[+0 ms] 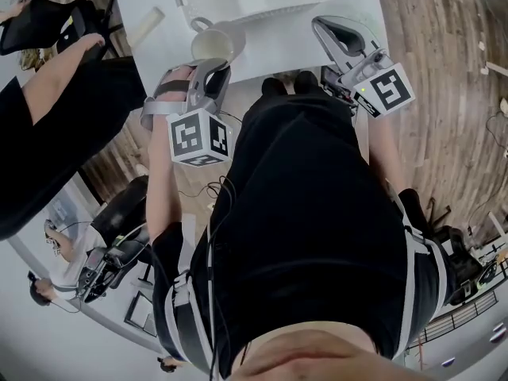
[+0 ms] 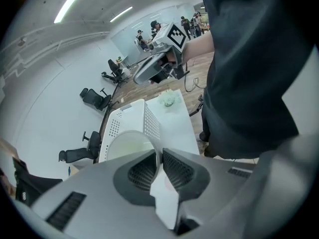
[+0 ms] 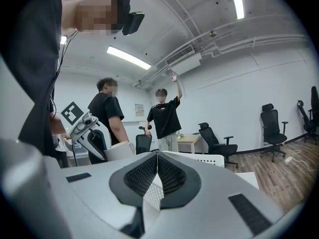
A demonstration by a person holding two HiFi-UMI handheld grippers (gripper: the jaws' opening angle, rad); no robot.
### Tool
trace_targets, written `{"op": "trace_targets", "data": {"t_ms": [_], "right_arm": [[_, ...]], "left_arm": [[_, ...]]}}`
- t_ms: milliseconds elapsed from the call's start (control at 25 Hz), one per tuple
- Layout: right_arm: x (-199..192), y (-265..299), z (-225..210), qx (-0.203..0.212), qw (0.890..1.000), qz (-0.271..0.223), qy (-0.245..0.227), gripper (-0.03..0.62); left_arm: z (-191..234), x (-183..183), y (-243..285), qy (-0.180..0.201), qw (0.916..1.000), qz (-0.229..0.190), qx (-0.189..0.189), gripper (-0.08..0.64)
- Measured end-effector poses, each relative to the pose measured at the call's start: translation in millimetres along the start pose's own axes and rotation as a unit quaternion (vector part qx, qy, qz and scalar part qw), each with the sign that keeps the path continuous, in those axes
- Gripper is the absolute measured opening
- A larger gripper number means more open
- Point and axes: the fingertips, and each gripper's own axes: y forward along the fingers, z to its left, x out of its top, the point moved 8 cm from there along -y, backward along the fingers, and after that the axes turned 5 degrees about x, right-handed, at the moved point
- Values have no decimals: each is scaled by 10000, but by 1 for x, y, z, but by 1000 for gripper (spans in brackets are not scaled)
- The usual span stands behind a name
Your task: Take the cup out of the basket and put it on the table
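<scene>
Over table, left tongs pinch cup rim.

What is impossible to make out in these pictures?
Far side of the basket: head view, cut off by the top edge.
Base of the cup: left gripper view, hidden by the left claw.
Greenish thing on the table: left gripper view, too small.

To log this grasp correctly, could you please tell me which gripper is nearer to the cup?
Left. The left gripper grips the cup by its rim; the right gripper, shut and empty, is off to its side, apart.
</scene>
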Motion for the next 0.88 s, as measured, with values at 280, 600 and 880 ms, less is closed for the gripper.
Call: {"op": "trace_targets", "data": {"t_ms": [280,600,880], "right_arm": [[-3,-7,-1,-97,9999,45,37,18],[-9,-14,-4,-252,9996,109,106,18],[-4,-22,-10,-438,9989,109,120,18]], "left_arm": [[-30,7,24,111,9983,-63,-573,58],[-59,4,87,124,9928,51,-1193,58],[-71,2,150,228,9896,323,-1381,58]]}}
